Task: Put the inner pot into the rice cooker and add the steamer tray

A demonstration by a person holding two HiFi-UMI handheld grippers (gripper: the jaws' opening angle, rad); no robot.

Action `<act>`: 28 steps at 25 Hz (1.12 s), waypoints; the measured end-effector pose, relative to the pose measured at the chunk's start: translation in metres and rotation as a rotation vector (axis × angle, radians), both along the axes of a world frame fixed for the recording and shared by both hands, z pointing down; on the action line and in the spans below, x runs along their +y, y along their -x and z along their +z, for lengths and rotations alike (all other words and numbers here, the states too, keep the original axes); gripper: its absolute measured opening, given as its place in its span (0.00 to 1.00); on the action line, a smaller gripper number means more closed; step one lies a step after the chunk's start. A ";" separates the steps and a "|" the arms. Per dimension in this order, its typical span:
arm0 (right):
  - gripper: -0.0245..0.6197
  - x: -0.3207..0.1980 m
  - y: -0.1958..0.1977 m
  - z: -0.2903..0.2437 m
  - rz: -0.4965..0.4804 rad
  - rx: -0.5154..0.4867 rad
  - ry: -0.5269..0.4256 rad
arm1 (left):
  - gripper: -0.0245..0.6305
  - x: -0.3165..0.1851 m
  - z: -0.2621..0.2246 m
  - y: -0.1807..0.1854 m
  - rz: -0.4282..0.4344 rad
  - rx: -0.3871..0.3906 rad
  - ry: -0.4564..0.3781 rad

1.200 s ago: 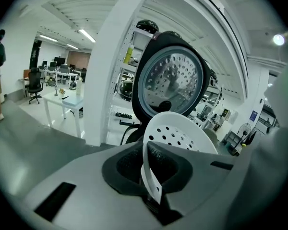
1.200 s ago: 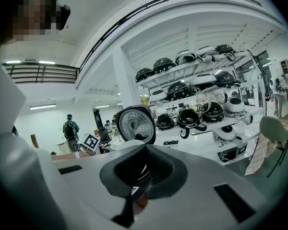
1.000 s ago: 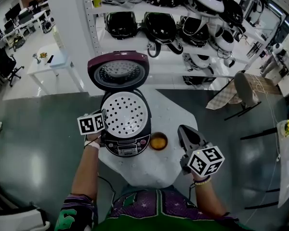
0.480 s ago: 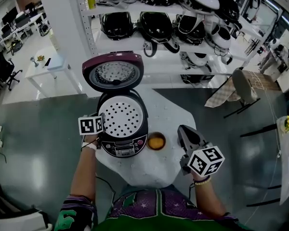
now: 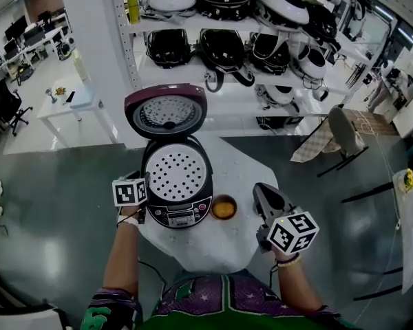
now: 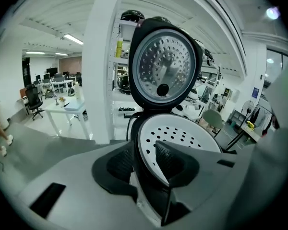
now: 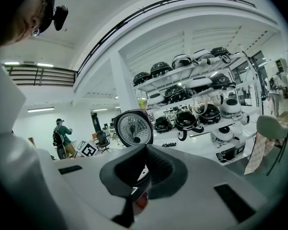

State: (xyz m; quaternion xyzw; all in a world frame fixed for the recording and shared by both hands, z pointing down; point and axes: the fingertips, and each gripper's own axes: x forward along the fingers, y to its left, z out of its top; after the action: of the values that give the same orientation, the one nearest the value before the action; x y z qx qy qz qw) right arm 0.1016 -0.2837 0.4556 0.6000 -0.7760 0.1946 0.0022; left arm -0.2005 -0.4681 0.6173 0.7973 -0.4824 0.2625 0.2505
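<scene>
Two parts look seated: the steamer tray lies in the open rice cooker on the counter, with the inner pot presumably beneath, unseen. The left claw has just been opening and stands spread astride the tray rim. The right claw is pressed together, empty.

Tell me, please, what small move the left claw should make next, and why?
Probably draw the left claw back off the rice cooker's edge. The steamer tray already sits flat in the open cooker, and the jaws have just been opening. They now stand apart on either side of that edge without pressing it.
</scene>
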 end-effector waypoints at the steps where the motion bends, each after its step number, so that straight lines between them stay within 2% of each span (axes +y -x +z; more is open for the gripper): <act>1: 0.05 0.002 0.002 -0.002 0.000 0.002 -0.004 | 0.27 0.004 0.000 0.004 -0.008 0.007 -0.002; 5: 0.05 0.009 0.013 -0.012 -0.001 0.012 -0.020 | 0.27 0.025 -0.003 0.022 -0.040 0.046 -0.011; 9: 0.05 0.019 0.023 -0.023 0.001 0.022 -0.040 | 0.27 0.049 -0.015 0.030 -0.055 0.143 -0.031; 15: 0.05 0.045 0.039 -0.034 0.014 0.029 -0.059 | 0.27 0.093 -0.047 0.042 -0.066 0.227 -0.120; 19: 0.05 0.064 0.038 -0.036 0.045 0.032 -0.064 | 0.27 0.123 -0.075 0.038 -0.003 0.282 -0.162; 24: 0.05 0.086 0.032 -0.047 0.082 0.037 -0.080 | 0.27 0.155 -0.120 0.027 0.090 0.316 -0.253; 28: 0.05 0.097 0.020 -0.063 0.105 0.060 -0.111 | 0.26 0.171 -0.152 0.012 0.132 0.340 -0.318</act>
State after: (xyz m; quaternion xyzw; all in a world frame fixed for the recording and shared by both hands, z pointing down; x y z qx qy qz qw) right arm 0.0816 -0.1868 0.3928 0.6447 -0.7526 0.1328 -0.0180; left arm -0.2125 -0.2967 0.4655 0.8892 -0.4154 0.0611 0.1818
